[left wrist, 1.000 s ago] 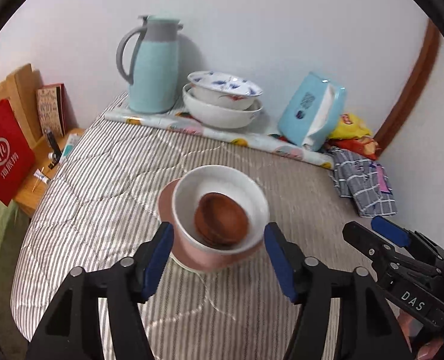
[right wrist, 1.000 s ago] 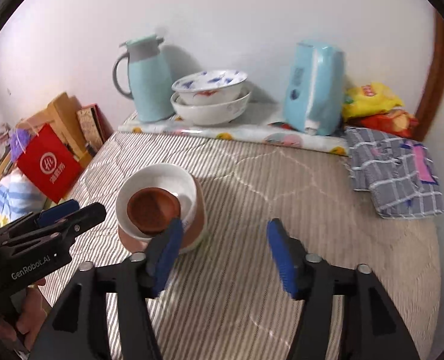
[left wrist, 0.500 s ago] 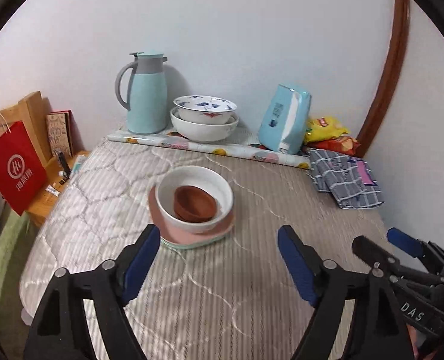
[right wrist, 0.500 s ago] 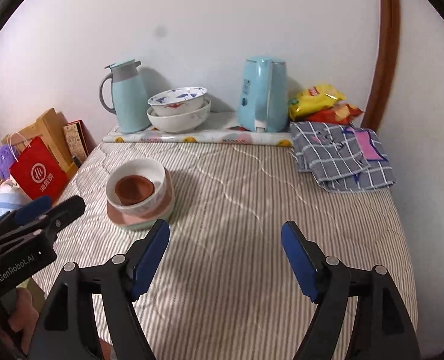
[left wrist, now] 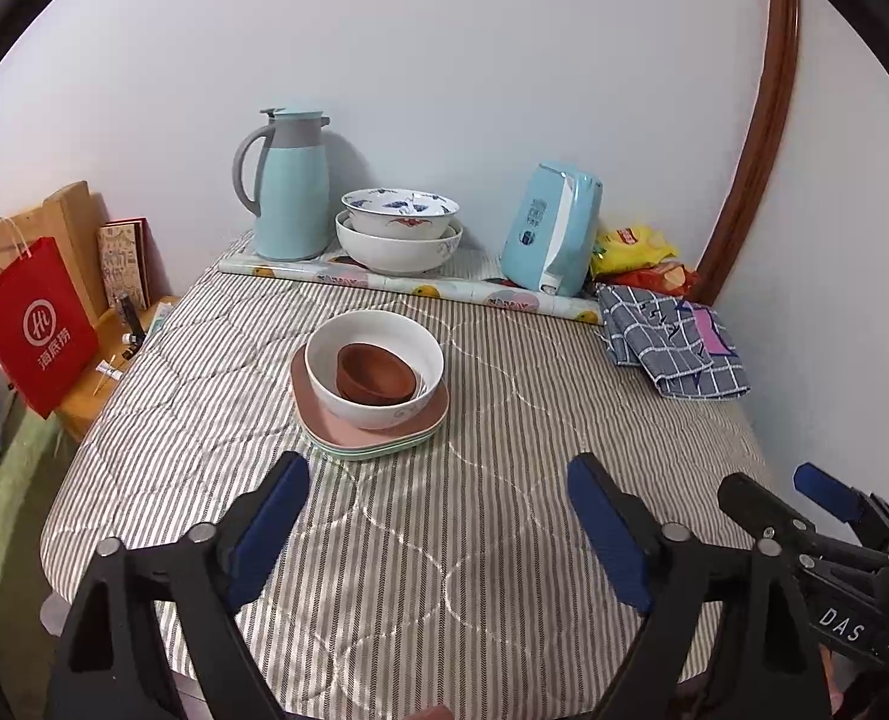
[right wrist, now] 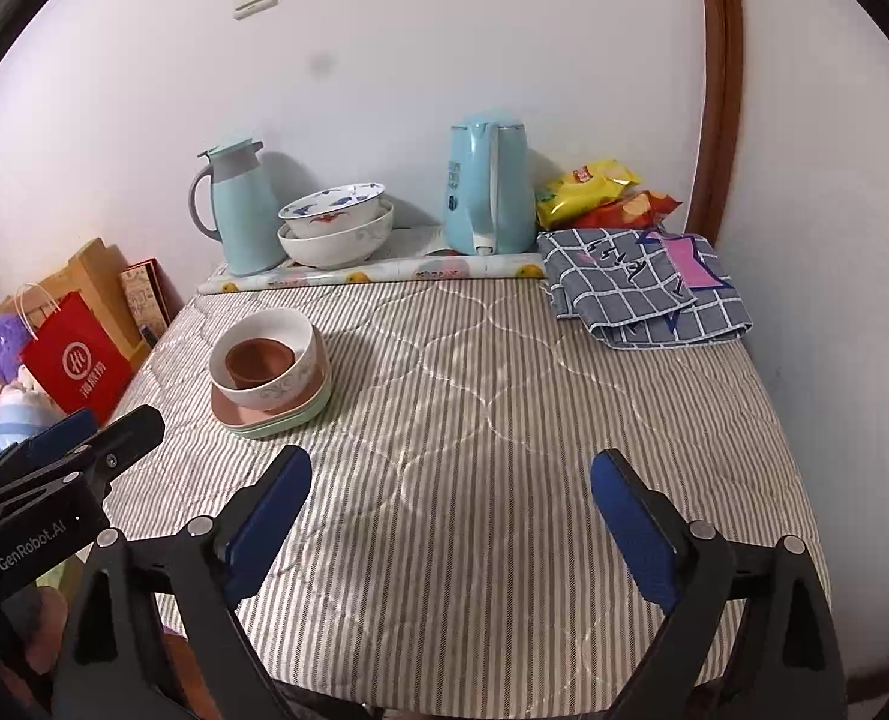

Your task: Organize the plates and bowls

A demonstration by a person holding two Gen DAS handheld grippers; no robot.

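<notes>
Both grippers are hanging over the near edge of the striped quilted surface (left wrist: 504,420), and neither one is holding anything. The left gripper (left wrist: 438,516) is opening its blue-padded jaws wide, with only bare cloth showing between them. The right gripper (right wrist: 450,516) is doing the same, its jaws spreading with nothing between them. Seen from the left wrist, the right gripper's body is showing at the lower right corner with the letters "DAS" on it; seen from the right wrist, the left gripper's body is sitting at the lower left, reading "GenRobot.AI".

The stack is standing well ahead of the jaws, apart from both. A small brown bowl (left wrist: 375,373) is lying tilted inside a white bowl (left wrist: 374,369), which is resting on a pink plate (left wrist: 324,414), and that plate is sitting on a pale green plate (left wrist: 348,453) whose rim is only just peeking out.

Against the wall, a patterned bowl (left wrist: 399,213) is nesting in a larger white bowl (left wrist: 398,249) on a rolled printed mat (left wrist: 408,288), between a light blue jug (left wrist: 285,180) and a light blue kettle (right wrist: 489,186). The kettle's printing is too small to read. Yellow and red snack bags (right wrist: 603,192) are lying beside a folded checked cloth (right wrist: 642,288); I cannot make out their lettering. Off the left side, a red paper bag (left wrist: 36,324) is standing with a round white logo and white Chinese characters.
</notes>
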